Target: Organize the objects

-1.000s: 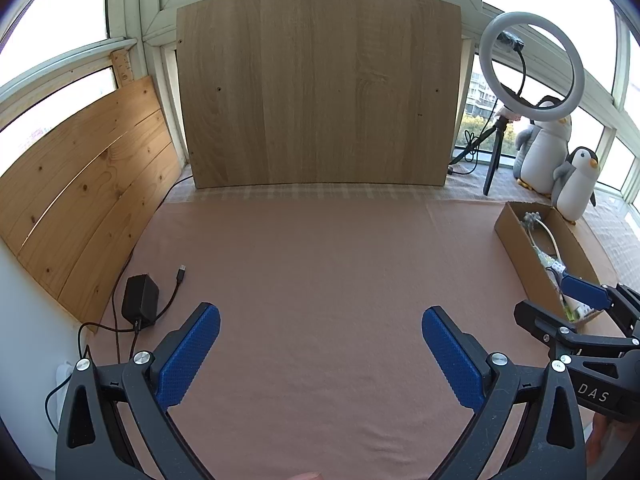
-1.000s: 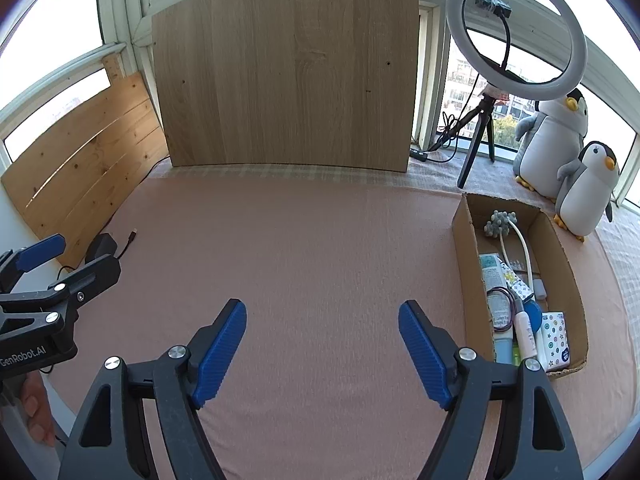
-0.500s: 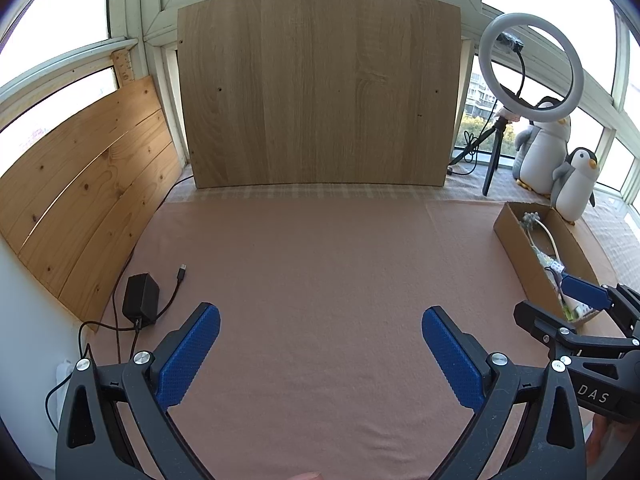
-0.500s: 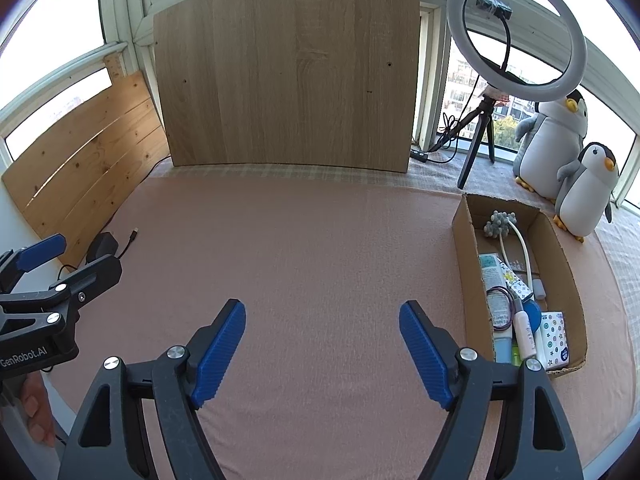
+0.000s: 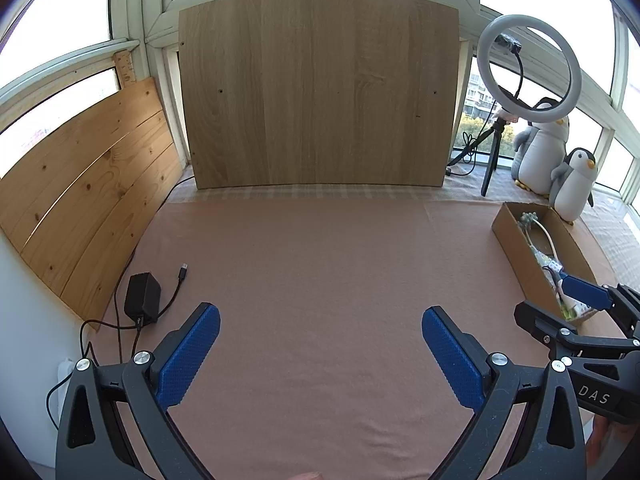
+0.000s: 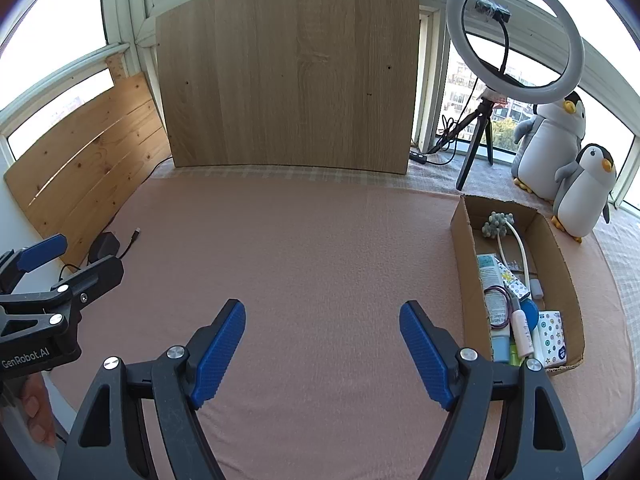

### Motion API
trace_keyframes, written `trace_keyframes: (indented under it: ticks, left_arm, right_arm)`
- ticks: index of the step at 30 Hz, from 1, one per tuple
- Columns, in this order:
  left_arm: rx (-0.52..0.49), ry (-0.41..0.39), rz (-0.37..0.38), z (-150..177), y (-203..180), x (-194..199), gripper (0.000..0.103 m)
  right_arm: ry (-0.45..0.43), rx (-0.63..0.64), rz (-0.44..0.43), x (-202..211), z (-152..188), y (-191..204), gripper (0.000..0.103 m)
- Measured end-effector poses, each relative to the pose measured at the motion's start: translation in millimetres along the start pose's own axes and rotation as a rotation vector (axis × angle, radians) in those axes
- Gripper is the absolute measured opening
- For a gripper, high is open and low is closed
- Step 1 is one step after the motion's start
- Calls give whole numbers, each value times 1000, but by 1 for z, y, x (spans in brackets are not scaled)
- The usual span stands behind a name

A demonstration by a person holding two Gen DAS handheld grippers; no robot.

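Black boxy charger (image 5: 142,298) far left by pine planks (image 5: 86,196). My left gripper (image 5: 320,326) and right gripper (image 6: 322,326) hover over fuzzy pink worktop (image 6: 312,248), ribbed blue jaws apart, empty. Cardboard box (image 6: 568,280) far right holds tubes and packets.

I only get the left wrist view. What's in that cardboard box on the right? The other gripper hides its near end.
Observer: The right wrist view looks straight into the box. Its near end holds tubes and a dotted tissue pack; a white cable runs along it.
Operator: Is a machine carrying my gripper?
Observer: No. A person's left hand shows below the left gripper, with its fingers curled around the handle.
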State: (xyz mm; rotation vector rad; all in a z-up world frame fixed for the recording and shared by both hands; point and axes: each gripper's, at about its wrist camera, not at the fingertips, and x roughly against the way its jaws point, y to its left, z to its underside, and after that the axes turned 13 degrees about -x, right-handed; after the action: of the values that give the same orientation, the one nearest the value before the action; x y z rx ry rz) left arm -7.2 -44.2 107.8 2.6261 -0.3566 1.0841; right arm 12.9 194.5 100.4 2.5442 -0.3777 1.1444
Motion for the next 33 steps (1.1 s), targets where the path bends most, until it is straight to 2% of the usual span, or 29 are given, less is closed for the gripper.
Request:
trace_keyframes:
  ticks: [33]
  left_arm:
    - [-6,0,3,2,-1,3,102]
  right_arm:
    - [-1,0,3,5,3,-2,77]
